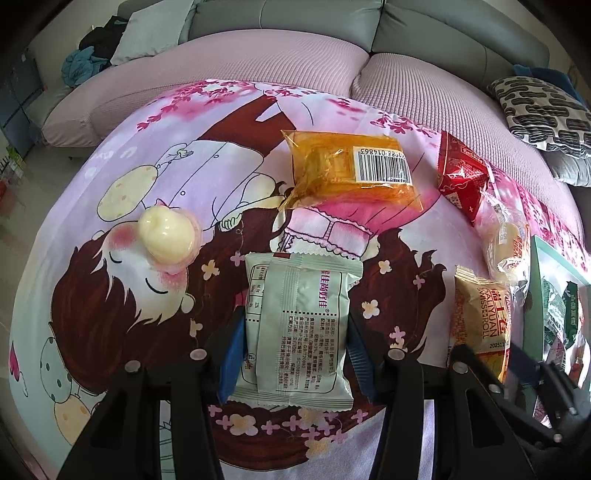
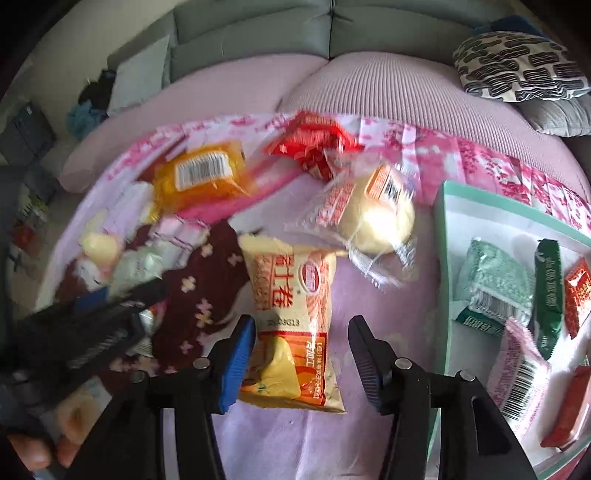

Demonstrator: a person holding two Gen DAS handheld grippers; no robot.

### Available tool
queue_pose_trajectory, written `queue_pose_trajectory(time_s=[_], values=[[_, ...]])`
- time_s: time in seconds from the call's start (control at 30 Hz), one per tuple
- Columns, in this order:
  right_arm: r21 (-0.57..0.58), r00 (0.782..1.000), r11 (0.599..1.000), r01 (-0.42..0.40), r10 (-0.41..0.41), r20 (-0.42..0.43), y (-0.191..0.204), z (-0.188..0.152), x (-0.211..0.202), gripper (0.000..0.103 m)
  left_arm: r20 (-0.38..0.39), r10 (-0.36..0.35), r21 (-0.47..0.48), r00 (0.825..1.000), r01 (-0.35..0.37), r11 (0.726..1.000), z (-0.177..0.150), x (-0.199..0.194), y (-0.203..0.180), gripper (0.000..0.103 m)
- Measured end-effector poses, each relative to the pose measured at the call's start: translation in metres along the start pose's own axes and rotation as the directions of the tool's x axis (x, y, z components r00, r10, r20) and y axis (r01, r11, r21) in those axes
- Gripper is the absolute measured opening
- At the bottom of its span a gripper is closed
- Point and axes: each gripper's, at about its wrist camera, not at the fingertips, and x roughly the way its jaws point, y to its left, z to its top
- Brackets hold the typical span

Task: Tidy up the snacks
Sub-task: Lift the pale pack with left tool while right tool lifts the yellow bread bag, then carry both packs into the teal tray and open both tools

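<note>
On the cartoon-print cloth (image 1: 147, 177) my left gripper (image 1: 295, 317) is shut on a pale green packet (image 1: 299, 325), its blue pads pressing both long edges. The right gripper (image 2: 301, 323) stands open over a yellow Swiss-roll packet (image 2: 291, 317); the left pad touches its edge and the right pad stands apart from it. That same packet (image 1: 480, 317) shows at the right of the left wrist view. A teal-rimmed white tray (image 2: 439, 258) at the right holds several packets.
Loose on the cloth lie an orange barcoded packet (image 1: 351, 170), a red packet (image 1: 461, 177), a bun in clear wrap (image 2: 373, 218) and a pale yellow jelly cup (image 1: 168, 232). Behind stand a sofa (image 1: 295, 22) and a patterned cushion (image 2: 517, 66).
</note>
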Motion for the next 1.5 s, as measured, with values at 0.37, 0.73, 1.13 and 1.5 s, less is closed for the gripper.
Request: queue_pose_trajectory(time_s=[0.37, 0.73, 1.13, 1.5], values=[[0.036, 0.996, 0.998, -0.043, 0.040, 0.082, -0.001, 0.000, -0.025, 0.037, 0.010, -0.009, -0.013, 1.000, 0.009, 1.000, 0.001, -0.004, 0.003, 0.053], [0.059, 0.979, 0.997, -0.048, 0.035, 0.200, -0.013, -0.005, -0.087, 0.037, 0.063, -0.060, 0.007, 0.996, 0.059, 0.998, 0.002, -0.026, -0.011, 0.053], [0.191, 0.969, 0.982, -0.008, -0.040, 0.244, -0.076, -0.007, -0.111, 0.037, 0.099, -0.149, 0.077, 0.984, 0.142, 0.987, 0.003, -0.049, -0.048, 0.053], [0.439, 0.952, 0.888, 0.139, -0.242, 0.187, -0.182, -0.023, -0.117, 0.037, 0.120, -0.176, 0.200, 0.977, 0.150, 0.968, 0.008, -0.071, -0.106, 0.053]])
